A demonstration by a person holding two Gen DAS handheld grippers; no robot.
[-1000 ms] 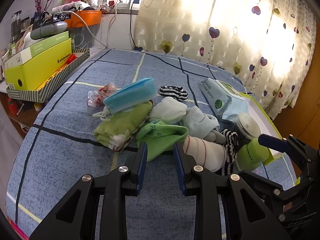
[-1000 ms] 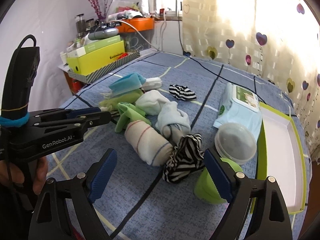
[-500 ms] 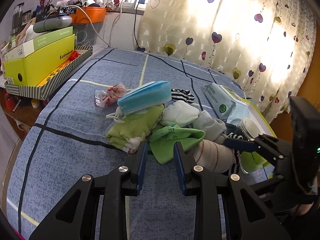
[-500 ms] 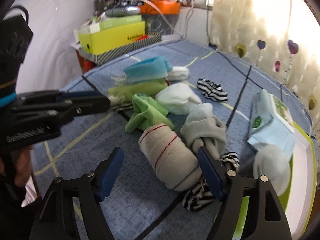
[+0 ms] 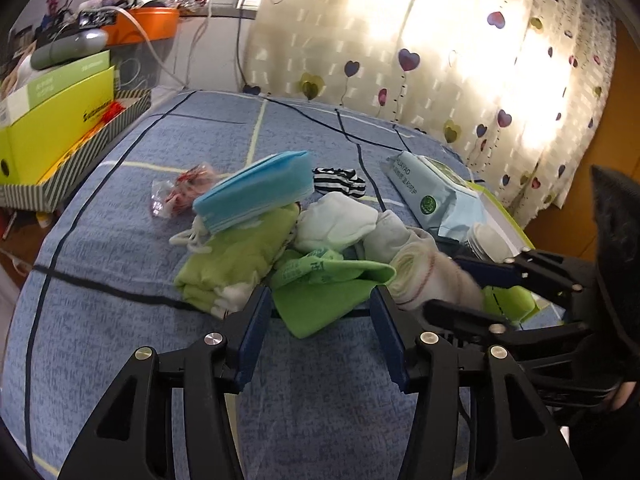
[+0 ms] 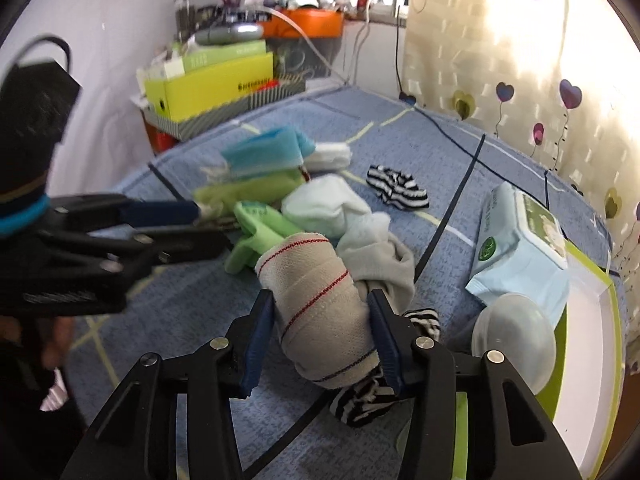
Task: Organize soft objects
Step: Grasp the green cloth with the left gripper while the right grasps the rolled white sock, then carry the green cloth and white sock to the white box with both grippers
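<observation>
Soft items are piled on the blue bedspread (image 5: 120,320). My right gripper (image 6: 320,298) straddles a beige rolled sock with red stripes (image 6: 312,276); its jaws are closing and both pads touch the roll's sides. A striped sock (image 6: 360,400) lies under the roll. My left gripper (image 5: 320,296) is opening wide, with the tip of a bright green sock (image 5: 332,276) lying loose between its fingers. Behind that sock are a lime cloth (image 5: 236,256), a stack of blue masks (image 5: 256,192), a white sock (image 5: 336,220) and a grey sock (image 6: 380,256).
A wipes pack (image 5: 424,196), a lidded plastic tub (image 6: 512,336) and a white tray with a green rim (image 6: 588,340) lie to the right. Another striped sock (image 5: 338,178) sits farther back. Yellow boxes (image 5: 52,128) stand beyond the bed's left edge.
The left jaws have spread from narrow to wide. The right gripper has come down over the beige roll, and its jaws have narrowed around it.
</observation>
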